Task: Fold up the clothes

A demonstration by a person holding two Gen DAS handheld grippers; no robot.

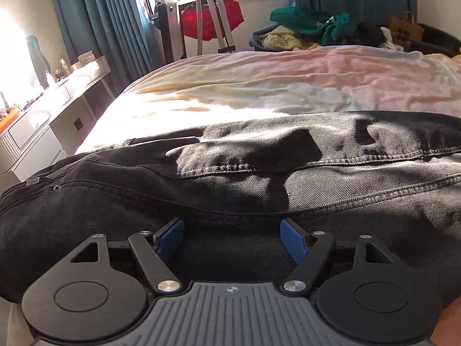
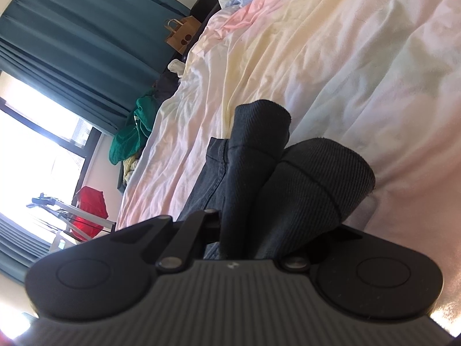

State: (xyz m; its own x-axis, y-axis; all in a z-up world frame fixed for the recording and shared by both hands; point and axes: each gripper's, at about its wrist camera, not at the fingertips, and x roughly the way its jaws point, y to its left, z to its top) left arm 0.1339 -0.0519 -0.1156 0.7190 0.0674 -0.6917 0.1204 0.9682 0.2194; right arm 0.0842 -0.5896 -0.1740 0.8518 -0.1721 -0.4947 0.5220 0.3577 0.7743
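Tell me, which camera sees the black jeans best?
The left wrist view: the black jeans lie spread across the bed, seams visible. The right wrist view shows only bunched dark folds close up.

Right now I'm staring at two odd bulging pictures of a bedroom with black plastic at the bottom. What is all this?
No robot here: a person holds a two-finger claw in each hand, with a wide-angle camera on each looking along its fingers. The left camera shows the left claw open, blue pads apart, over dark jeans lying on a pastel bedsheet. The right camera is tipped sideways; the right claw seems clamped on a bunched fold of the jeans, which hides its fingertips. A laundry pile sits beyond the bed, near teal curtains.
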